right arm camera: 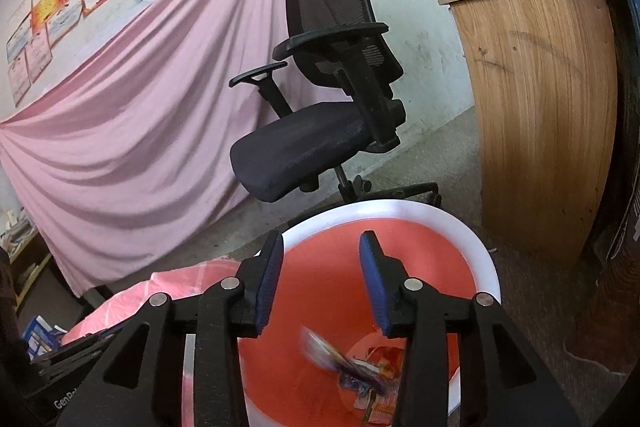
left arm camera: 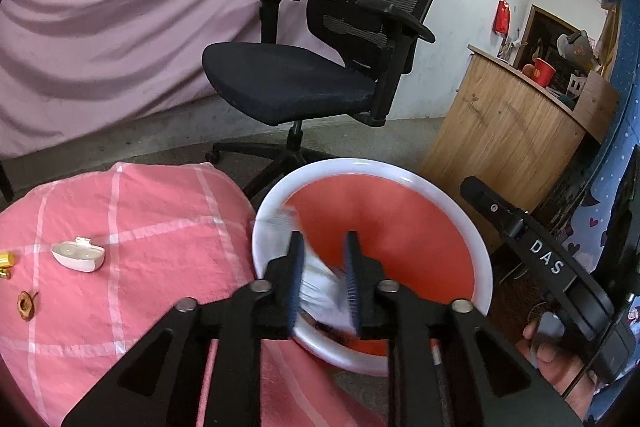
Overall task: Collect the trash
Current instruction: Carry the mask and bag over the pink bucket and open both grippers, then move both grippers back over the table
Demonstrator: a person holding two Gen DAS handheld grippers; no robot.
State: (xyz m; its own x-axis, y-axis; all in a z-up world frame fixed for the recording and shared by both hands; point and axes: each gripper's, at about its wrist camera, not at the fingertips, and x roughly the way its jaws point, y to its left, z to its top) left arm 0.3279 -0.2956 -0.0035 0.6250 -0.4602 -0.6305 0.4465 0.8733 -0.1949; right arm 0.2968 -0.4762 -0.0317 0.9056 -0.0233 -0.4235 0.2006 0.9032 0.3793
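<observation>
A red bin with a white rim (left arm camera: pixel 400 179) stands on the floor beside the pink checked cloth. My left gripper (left arm camera: pixel 324 235) hangs over its near edge, jaws a little apart. A white wrapper (left arm camera: pixel 320 291), blurred, lies loose between the blue pads. In the right wrist view my right gripper (right arm camera: pixel 322 241) is open above the same bin (right arm camera: pixel 460 227). A blurred wrapper (right arm camera: pixel 320 345) drops below it, free of the fingers. Several wrappers (right arm camera: pixel 380 383) lie at the bin's bottom.
On the pink checked cloth (left arm camera: pixel 140 219) lie a white shell-shaped dish (left arm camera: pixel 78 255), gold pieces (left arm camera: pixel 7 262) and a brown disc (left arm camera: pixel 26 305). A black office chair (left arm camera: pixel 304 75) stands behind the bin, a wooden cabinet (left arm camera: pixel 508 131) to its right. A hand (left arm camera: pixel 560 367) holds the other device.
</observation>
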